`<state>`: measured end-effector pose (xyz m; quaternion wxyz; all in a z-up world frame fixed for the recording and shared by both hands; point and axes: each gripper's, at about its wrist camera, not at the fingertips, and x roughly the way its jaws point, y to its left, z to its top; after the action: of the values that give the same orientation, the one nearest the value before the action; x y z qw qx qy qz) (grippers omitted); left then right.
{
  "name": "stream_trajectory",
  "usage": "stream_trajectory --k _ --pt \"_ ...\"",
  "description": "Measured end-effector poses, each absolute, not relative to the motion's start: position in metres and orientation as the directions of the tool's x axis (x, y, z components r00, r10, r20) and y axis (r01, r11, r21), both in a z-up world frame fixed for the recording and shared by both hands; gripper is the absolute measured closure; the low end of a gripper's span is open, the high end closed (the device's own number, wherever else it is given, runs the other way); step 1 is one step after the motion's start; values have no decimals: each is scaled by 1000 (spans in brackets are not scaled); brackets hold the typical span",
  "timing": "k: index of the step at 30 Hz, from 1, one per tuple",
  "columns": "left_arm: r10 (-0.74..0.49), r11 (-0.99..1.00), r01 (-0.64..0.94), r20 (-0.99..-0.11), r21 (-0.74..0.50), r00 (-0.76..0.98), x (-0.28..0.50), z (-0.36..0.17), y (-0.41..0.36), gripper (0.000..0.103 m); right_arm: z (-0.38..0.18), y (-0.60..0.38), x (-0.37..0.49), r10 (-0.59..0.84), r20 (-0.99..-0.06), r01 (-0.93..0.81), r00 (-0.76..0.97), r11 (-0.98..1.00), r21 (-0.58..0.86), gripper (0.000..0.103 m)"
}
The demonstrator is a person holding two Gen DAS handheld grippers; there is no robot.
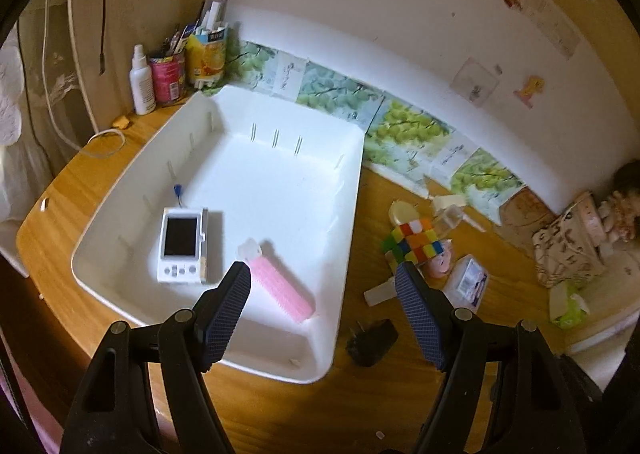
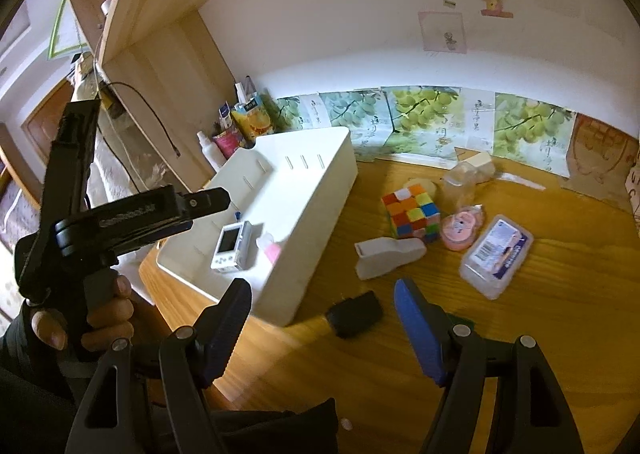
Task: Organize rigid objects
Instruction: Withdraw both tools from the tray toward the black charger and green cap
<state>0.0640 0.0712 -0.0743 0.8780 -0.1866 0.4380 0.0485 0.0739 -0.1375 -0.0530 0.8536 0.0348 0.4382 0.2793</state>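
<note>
On the wooden desk [image 1: 280, 406] stands a white rectangular plastic bin [image 1: 340, 250], and two rigid things already lie flat on its floor, presumably as the start of the sorting: a white handheld device with a dark screen [image 1: 182, 246], just ahead of the left finger of the left gripper [image 1: 322, 278], and a pink ribbed plastic bar with a clear cap [image 1: 280, 286] between that gripper's fingers. Both grippers have their fingers spread wide and grasp nothing. The left gripper hovers over the bin's near corner, so its right finger sits above the loose pile. The right gripper [image 2: 322, 294] is aimed at the desk beside the bin, where a small black plug-like block [image 2: 354, 314] lies between and just beyond its fingers; that looks the likeliest next pick. Farther ahead wait a multicoloured puzzle cube [image 2: 410, 213], a white wedge-shaped plastic piece [image 2: 388, 256], a pink round container [image 2: 462, 230] and a clear lidded box with a blue label [image 2: 496, 256]. Only the left view shows the bin's whole floor; only the right view shows the person's left hand [image 2: 92, 318] gripping the other tool's handle, and the label's face.
</note>
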Motion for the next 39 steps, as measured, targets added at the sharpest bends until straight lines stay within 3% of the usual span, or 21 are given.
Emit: stream_trajectory --k 18,39 --pt "-59 923 -289 -838 -253 543 61 -110 14 25 -89 -200 85 504 -749 -524 429 815 248 28" --pt "-22 994 -94 -936 -59 351 94 -144 -40 25 -157 -208 123 472 -855 -464 216 820 336 28"
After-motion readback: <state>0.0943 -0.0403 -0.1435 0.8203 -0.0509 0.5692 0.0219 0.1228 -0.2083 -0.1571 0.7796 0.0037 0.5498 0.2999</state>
